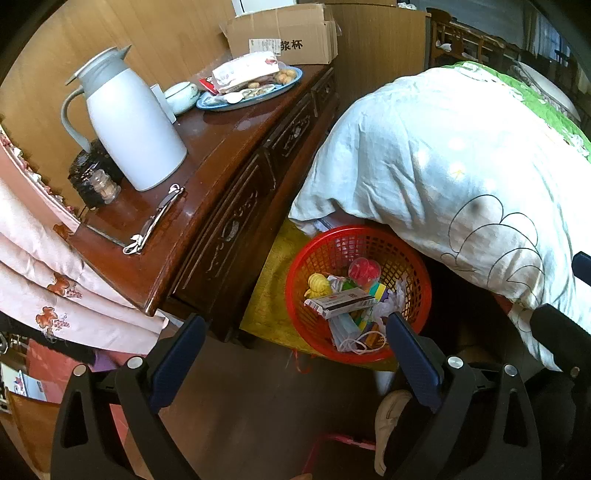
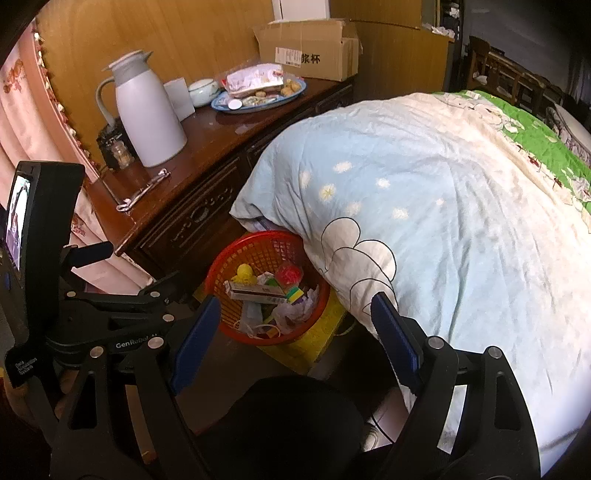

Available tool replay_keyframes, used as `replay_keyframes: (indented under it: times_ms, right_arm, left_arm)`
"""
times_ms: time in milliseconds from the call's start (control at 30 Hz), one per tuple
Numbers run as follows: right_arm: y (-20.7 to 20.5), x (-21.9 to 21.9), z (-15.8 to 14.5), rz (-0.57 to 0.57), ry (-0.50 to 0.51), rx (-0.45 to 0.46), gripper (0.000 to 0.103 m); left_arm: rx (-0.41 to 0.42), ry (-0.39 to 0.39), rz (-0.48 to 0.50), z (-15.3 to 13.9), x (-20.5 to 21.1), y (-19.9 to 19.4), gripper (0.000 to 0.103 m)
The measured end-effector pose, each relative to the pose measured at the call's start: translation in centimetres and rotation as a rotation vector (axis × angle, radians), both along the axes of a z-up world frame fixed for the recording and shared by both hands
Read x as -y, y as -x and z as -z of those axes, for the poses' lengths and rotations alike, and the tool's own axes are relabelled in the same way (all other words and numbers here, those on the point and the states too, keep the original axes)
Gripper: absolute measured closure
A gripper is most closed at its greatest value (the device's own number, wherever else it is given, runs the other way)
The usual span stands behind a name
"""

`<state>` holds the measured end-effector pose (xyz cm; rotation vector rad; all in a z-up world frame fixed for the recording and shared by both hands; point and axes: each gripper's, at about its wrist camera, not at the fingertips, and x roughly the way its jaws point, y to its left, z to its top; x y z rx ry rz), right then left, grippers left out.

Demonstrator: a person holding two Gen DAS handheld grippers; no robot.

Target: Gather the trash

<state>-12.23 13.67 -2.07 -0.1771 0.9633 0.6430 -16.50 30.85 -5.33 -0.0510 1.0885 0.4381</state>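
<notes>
Both tools are released — the left tool (image 1: 295, 354) and the right tool (image 2: 295, 328) hold nothing, and the red basket (image 1: 295, 295) of trash sits just ahead of them, below the blanket (image 1: 443, 166).

A carved dark-wood desk (image 1: 229, 155) stands against the wood-panelled wall (image 1: 155, 33); to its right, a bed (image 2: 461, 206) under a pale blue quilt; pink curtains (image 1: 44, 266) hang at left.

Red baskets (image 1: 314, 258): one
White jugs (image 1: 133, 125): one
Cardboard boxes (image 1: 295, 37): one
Blue plates (image 1: 295, 79): one
Small glass jars (image 1: 105, 186): one
</notes>
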Motion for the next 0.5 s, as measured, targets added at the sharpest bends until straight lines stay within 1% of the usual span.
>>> replay_keyframes:
  times_ms: [167, 300, 400, 500]
  right_arm:
    - [0.4, 0.4, -0.7, -0.006, -0.017, 0.017, 0.022]
    - [-0.1, 1.4, -1.2, 0.020, -0.038, 0.023, 0.022]
    - [-0.7, 2.4, -1.5, 0.051, -0.048, 0.032, 0.022]
    - [-1.8, 4.6, -1.8, 0.108, -0.055, 0.049, 0.022]
  left_arm:
    - [0.009, -0.020, -0.015, -0.8, 0.0, 0.8, 0.007]
    - [0.008, -0.029, -0.011, -1.0, 0.1, 0.9, 0.007]
    - [0.016, -0.054, 0.015, -1.5, 0.9, 0.2, 0.007]
    - [0.027, -0.086, 0.076, -2.0, 2.6, -1.8, 0.007]
